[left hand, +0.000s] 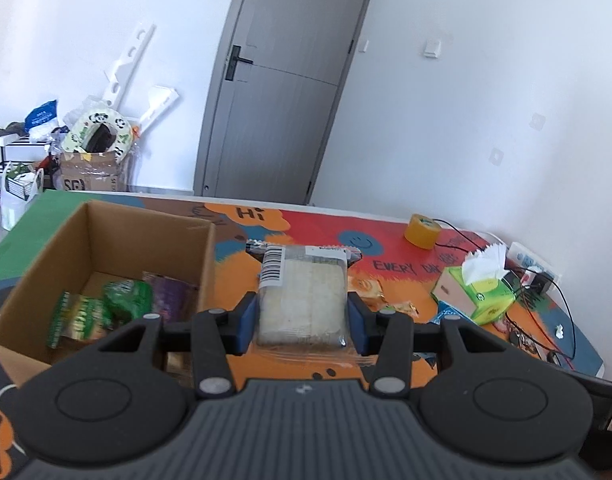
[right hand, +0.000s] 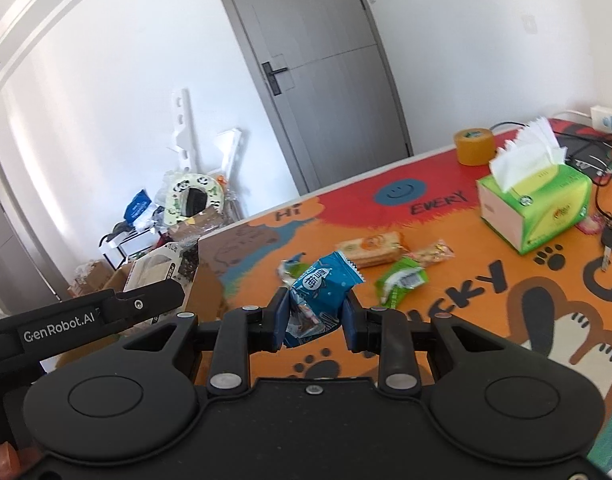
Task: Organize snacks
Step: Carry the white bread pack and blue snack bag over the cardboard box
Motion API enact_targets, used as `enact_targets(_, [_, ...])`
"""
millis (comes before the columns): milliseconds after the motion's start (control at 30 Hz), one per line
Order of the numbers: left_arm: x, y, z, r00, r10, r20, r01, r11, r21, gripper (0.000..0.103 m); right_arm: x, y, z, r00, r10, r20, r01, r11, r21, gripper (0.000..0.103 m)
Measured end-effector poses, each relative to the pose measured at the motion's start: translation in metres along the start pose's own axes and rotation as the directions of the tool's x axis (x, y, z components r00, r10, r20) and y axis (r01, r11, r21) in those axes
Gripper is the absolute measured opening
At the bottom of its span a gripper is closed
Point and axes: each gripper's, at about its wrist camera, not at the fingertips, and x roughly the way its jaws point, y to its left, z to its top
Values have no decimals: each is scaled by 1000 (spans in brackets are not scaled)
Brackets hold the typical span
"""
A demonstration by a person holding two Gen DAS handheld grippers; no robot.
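Observation:
My left gripper (left hand: 302, 320) is shut on a clear-wrapped pale cake pack (left hand: 302, 296) with a barcode label, held above the table just right of an open cardboard box (left hand: 146, 220). The box holds green snack packets (left hand: 106, 308) and a purple one (left hand: 172, 296). My right gripper (right hand: 315, 320) is shut on a blue snack packet (right hand: 321, 292), held above the table. On the mat beyond it lie an orange cracker pack (right hand: 371, 248), a green packet (right hand: 401, 280), a small orange wrapped snack (right hand: 431, 254) and a small blue-white one (right hand: 292, 268). The left gripper's body (right hand: 102, 316) shows at left.
The table has a colourful printed mat (right hand: 485, 288). A green tissue box (right hand: 537, 204), a yellow tape roll (right hand: 475, 146), keys (right hand: 609, 240) and cables with a power strip (left hand: 533, 268) sit at the right. A grey door (left hand: 282, 92) and floor clutter (left hand: 86, 148) are behind.

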Motion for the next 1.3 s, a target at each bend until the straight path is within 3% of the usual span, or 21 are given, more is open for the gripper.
enact_targets(733, [-23, 64, 22, 994, 94, 52, -90, 993, -78, 46, 23, 62, 9, 996, 92, -2, -92, 994, -57, 28])
enact_targets(1300, [13, 128, 36, 990, 141, 12, -138, 981, -139, 46, 75, 118, 14, 990, 132, -54, -137, 986, -98, 28])
